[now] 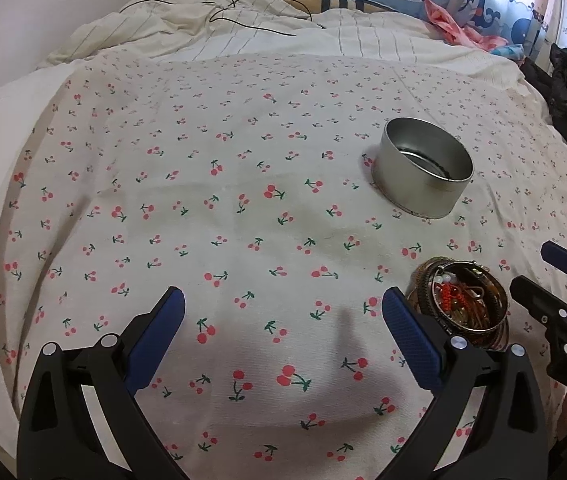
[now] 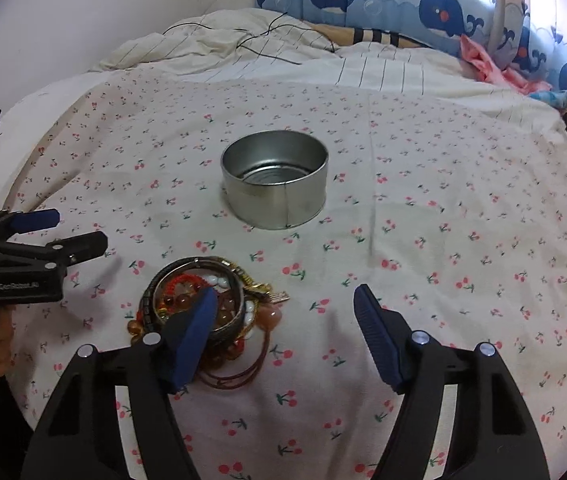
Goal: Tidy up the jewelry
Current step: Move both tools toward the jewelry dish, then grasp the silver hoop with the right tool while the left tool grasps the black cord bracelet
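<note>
On the bed (image 2: pixel 443 220), spread with a cherry-print sheet, a tangled heap of jewelry (image 2: pixel 203 304) lies near the front edge: bangles, bead strings, a thin brown cord loop, all interlocked. A bare metal tin (image 2: pixel 275 184) stands upright further back, well apart from the heap, with nothing visible inside it. The right gripper (image 2: pixel 283 320) hangs over the heap with its jaws spread; its left finger covers part of the bangles while its right finger sits over bare sheet, so nothing is pinched and only part of the heap lies between them. The left gripper (image 1: pixel 283 320) waits just beside the heap, jaws also spread wide over bare sheet, holding nothing. The likely step is a first pick from the heap for the tin. The main risk is the tangle: closing on one bangle could drag the cord and beads along, and loose strands might drop off on the way to the tin or snag on the rim. The left finger seems to rest on top of the pieces instead of beside them, so closing from here could shove the heap sideways, not clamp it. The soft bedding gives under pressure, which could let thin pieces sink and slip out of the pads. The light tin could tip if bumped.
</note>
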`<state>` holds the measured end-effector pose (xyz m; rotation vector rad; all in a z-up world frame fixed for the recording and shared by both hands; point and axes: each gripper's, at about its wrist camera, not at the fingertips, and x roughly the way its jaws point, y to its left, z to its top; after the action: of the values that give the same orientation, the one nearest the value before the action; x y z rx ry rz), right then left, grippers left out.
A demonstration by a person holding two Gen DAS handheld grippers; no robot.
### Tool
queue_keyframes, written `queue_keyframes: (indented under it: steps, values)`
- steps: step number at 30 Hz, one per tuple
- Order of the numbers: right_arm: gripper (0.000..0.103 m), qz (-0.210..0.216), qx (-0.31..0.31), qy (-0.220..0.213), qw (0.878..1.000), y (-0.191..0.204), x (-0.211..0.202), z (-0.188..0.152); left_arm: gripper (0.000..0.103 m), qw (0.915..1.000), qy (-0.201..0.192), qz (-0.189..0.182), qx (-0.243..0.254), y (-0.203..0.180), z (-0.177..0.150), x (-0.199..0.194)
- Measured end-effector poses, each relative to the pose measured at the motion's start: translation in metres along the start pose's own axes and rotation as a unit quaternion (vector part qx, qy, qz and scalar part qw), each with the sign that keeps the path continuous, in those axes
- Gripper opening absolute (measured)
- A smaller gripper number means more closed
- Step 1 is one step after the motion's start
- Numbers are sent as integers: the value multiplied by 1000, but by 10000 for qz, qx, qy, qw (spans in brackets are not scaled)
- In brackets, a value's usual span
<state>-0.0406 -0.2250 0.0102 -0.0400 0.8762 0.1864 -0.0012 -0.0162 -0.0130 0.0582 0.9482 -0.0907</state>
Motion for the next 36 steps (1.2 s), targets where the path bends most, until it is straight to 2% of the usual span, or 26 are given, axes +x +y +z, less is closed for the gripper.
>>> queue_keyframes:
  steps: [3, 8, 28, 30, 32, 36]
  values:
    - [70, 8, 110, 35, 9999, -4, 2, 0, 95, 10000, 0, 24, 57, -3, -1, 0]
    - [76, -45, 142, -38, 9999, -6, -1, 0, 95, 9999, 9, 55, 98, -4, 0, 0]
    - [76, 21, 118, 11, 9999, -4, 2, -1, 95, 9998, 6, 113, 140, -3, 0, 2]
    - [71, 95, 49, 24, 9999, -1, 3, -1, 95, 9999, 31, 111, 103, 0, 1, 4]
    - [53, 163, 7, 87, 9998, 0, 5, -1, 95, 9999, 57, 105, 62, 3, 1, 5]
    - [45, 304, 28, 199, 9993, -1, 12, -2, 95, 9999, 73, 111, 21, 6, 2, 9]
